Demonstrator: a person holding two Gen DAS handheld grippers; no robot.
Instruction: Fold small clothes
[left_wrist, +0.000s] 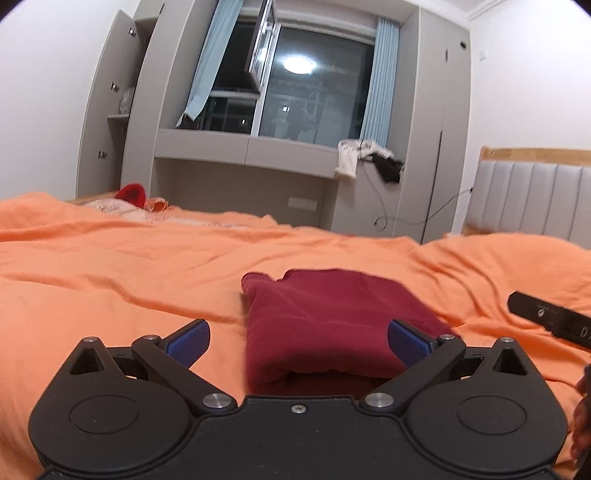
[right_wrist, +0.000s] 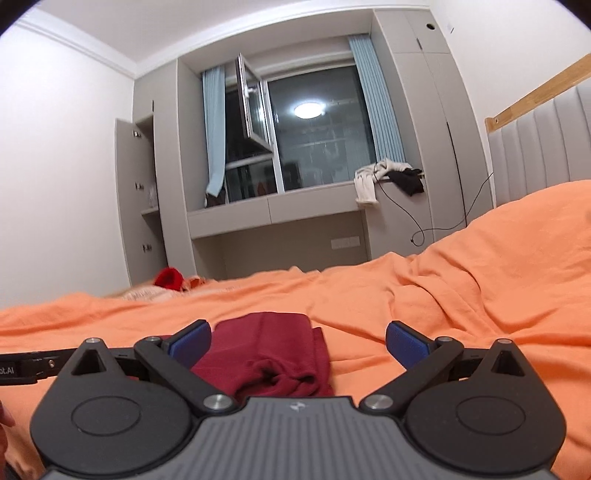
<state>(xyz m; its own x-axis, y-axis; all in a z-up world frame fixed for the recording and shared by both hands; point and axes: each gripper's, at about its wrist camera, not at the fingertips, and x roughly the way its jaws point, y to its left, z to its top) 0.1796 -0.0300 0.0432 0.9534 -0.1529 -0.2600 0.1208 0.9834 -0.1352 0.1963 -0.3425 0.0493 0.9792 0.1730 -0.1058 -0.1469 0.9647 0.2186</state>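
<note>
One dark red garment (left_wrist: 332, 325) is seen folded into a compact, roughly rectangular bundle on the orange bedcover (left_wrist: 110, 266). Its top layer is laid smooth, with a slight fold raised at the far edge, while at the near edge the stacked layers are shown rounded over a shadowed gap. In the right wrist view the same garment (right_wrist: 269, 354) is shown from its other side, where looser folds are bunched at the near end.

The left claw (left_wrist: 297, 343) is held with its blue pads (left_wrist: 188, 341) spread wide apart, and nothing is gripped between them. The garment is framed just ahead of it and between the lines of its two fingers, set toward the right-hand pad, which is overlapped by the cloth's edge in the view; whether contact is made cannot be told. The right claw (right_wrist: 297, 345) is likewise held wide apart and empty, with the garment lying ahead of its left-hand pad (right_wrist: 190, 343) and bare bedcover before the other. Part of the right claw's black body (left_wrist: 546, 317) is caught at the right edge of the left wrist view, beside the garment.

Behind the bed, a dark window (left_wrist: 306, 85) with pale blue curtains (left_wrist: 380, 77) is framed by grey cupboards, and a red item (left_wrist: 131, 194) is left at the bed's far side.
</note>
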